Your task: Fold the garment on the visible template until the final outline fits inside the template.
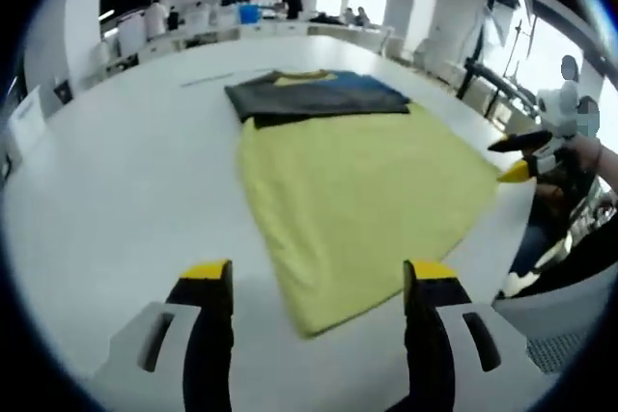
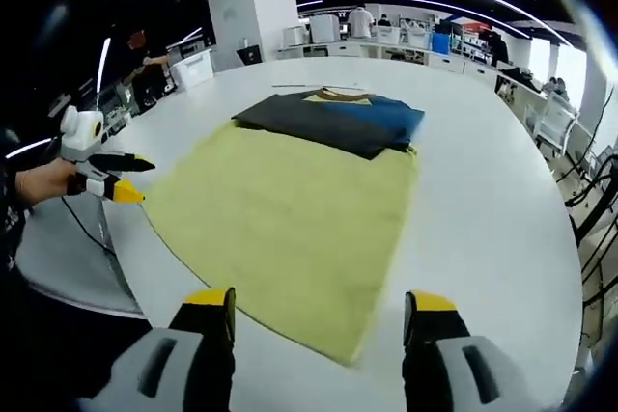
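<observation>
Left gripper view: left claw [image 1: 318, 282] with jaws apart, holding nothing, poised over the white counter [image 1: 126, 171] just short of the near corner of the yellow template [image 1: 372, 209]. Dark garment [image 1: 319, 96], already folded into a compact shape, lying at the template's far end, straight ahead and well apart from both claws, long axis running crosswise to the left claw's line of sight. Right gripper view: right claw [image 2: 320, 302] likewise spread and empty, hovering at the template's near edge [image 2: 290, 229], garment [image 2: 333, 118] beyond it. Garment's far edge seemingly past the template, so probably a further fold or a pull back needed. Neither claw clearly nearer.
</observation>
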Available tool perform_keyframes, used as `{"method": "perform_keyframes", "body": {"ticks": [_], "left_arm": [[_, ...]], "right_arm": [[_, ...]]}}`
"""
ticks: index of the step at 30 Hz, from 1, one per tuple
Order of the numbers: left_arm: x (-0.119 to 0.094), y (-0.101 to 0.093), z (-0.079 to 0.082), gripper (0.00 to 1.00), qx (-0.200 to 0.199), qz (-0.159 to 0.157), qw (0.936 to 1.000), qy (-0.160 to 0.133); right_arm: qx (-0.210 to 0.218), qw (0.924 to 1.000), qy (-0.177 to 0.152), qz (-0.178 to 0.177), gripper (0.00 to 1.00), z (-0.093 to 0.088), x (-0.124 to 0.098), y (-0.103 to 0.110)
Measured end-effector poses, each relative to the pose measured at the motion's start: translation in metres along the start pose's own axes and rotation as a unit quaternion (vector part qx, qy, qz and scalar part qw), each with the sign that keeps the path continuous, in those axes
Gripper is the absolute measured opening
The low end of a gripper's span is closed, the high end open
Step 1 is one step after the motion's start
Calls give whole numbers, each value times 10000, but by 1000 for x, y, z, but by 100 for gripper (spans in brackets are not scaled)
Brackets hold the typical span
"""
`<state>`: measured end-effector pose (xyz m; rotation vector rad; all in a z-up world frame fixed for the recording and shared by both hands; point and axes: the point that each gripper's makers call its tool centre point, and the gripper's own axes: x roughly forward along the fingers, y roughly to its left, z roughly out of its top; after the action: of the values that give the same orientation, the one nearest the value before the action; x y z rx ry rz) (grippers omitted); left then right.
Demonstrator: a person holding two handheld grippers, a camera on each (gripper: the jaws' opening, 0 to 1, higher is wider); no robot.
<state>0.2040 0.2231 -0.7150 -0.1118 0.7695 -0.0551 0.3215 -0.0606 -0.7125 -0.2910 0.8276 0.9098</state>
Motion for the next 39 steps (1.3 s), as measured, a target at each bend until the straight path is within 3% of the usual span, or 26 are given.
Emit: {"method": "perform_keyframes", "body": {"ticks": [11, 17, 20, 28, 31, 39], "left_arm": [[-5, 3, -23, 35, -318, 239, 9988, 268], [-7, 6, -23, 21, -520, 389, 9976, 256], [-8, 7, -25, 13, -435, 473, 9973, 342], [-5, 10, -25, 6, -533, 594, 9957, 462], [-5, 6, -27, 2, -617, 568, 9951, 532], [-9, 3, -30, 0, -509, 479, 9950, 707]], "right_arm": [[225, 9995, 51, -232, 43, -10, -2, -8], [511, 9976, 160, -448, 27, -19, -5, -18], [530, 9971, 203, -499, 20, -22, -6, -20], [672, 9963, 224, -487, 10, -24, -4, -19], [674, 9961, 267, -509, 1, -25, -4, -19], [721, 9961, 291, -417, 0, -25, -6, -21]]}}
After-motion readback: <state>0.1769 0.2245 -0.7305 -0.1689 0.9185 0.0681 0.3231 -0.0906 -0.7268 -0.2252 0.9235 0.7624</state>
